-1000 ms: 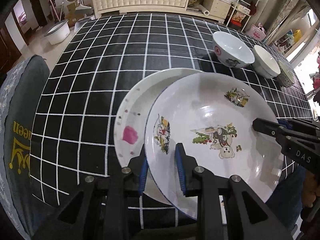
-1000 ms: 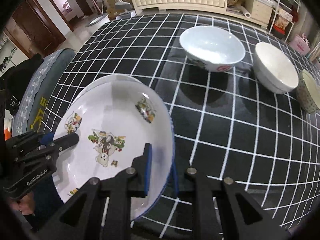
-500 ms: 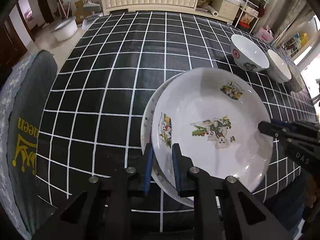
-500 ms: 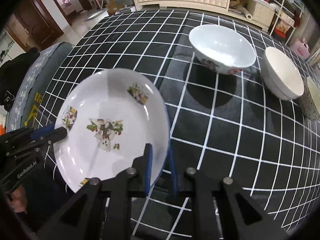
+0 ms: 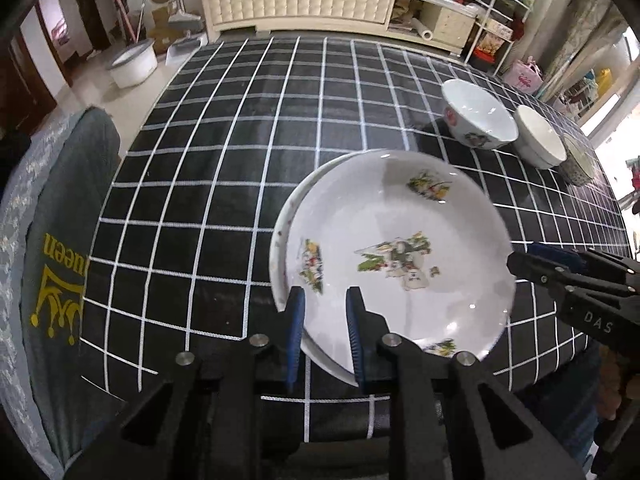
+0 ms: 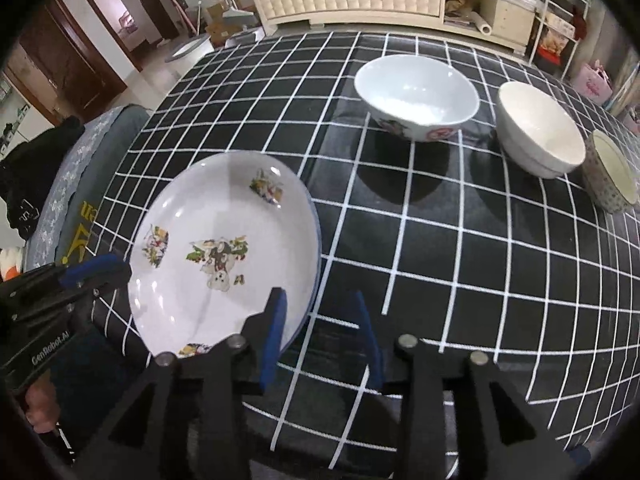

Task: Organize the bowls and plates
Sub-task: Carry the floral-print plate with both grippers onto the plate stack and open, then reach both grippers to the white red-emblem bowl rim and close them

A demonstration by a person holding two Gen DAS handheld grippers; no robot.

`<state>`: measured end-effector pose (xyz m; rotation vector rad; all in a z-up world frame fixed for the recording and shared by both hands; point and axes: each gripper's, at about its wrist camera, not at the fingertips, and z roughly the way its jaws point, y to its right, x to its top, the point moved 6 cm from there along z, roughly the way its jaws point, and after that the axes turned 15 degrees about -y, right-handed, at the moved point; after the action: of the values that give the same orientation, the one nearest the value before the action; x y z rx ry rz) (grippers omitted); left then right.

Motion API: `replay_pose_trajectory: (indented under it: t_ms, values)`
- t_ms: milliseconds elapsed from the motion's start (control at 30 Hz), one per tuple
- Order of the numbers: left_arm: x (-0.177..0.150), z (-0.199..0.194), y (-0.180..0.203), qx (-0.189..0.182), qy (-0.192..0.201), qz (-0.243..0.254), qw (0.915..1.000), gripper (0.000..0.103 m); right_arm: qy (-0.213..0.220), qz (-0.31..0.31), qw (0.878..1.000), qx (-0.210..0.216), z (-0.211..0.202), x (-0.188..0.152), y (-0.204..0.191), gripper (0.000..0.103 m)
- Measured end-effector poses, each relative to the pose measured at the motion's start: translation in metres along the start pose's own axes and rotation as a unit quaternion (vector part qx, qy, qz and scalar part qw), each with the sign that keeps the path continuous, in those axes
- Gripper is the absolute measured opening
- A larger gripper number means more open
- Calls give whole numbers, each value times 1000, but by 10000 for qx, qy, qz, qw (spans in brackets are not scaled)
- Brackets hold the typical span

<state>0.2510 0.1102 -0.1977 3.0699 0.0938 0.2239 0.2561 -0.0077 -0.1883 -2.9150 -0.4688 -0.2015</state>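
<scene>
A white cartoon-print plate (image 5: pixel 396 256) lies on a second white plate whose rim (image 5: pixel 280 232) shows at its left. My left gripper (image 5: pixel 323 336) straddles the plates' near-left rim with its jaws slightly apart. My right gripper (image 6: pixel 318 332) is open, its left finger over the plate's (image 6: pixel 224 256) right rim; it also shows at the right of the left wrist view (image 5: pixel 560 268). A printed white bowl (image 6: pixel 416 100), a plain white bowl (image 6: pixel 540 136) and a speckled cup (image 6: pixel 612 176) stand in a row at the far right.
The table wears a black cloth with a white grid (image 5: pixel 240 140). A grey chair back with yellow print (image 5: pixel 60 280) stands at the table's left edge. A cream cabinet (image 5: pixel 304 8) and a white basin (image 5: pixel 132 64) are on the floor beyond.
The cartoon plate has come down onto the lower plate, covering its pink mark. Both grippers have opened from their hold on its rim and drawn back a little.
</scene>
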Motion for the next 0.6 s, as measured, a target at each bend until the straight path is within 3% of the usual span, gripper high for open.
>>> replay_pose_trajectory:
  t_ms: [67,267,433,600]
  values:
    - [0,-5,7,54,40,95,9999,30,38,24,10000,10,-4,-2,2,48]
    - [2,-16,32,50,123,306,9994,31,279,139,9995,-31,-26,-6,16,59]
    - [11,-27,58,41,230,530,9983,38,439,219,9987,-128,-43,-4,32,68]
    - [26,-41,84,71,399,798,9960,57,617,269,9973,-279,-62,4,52,79]
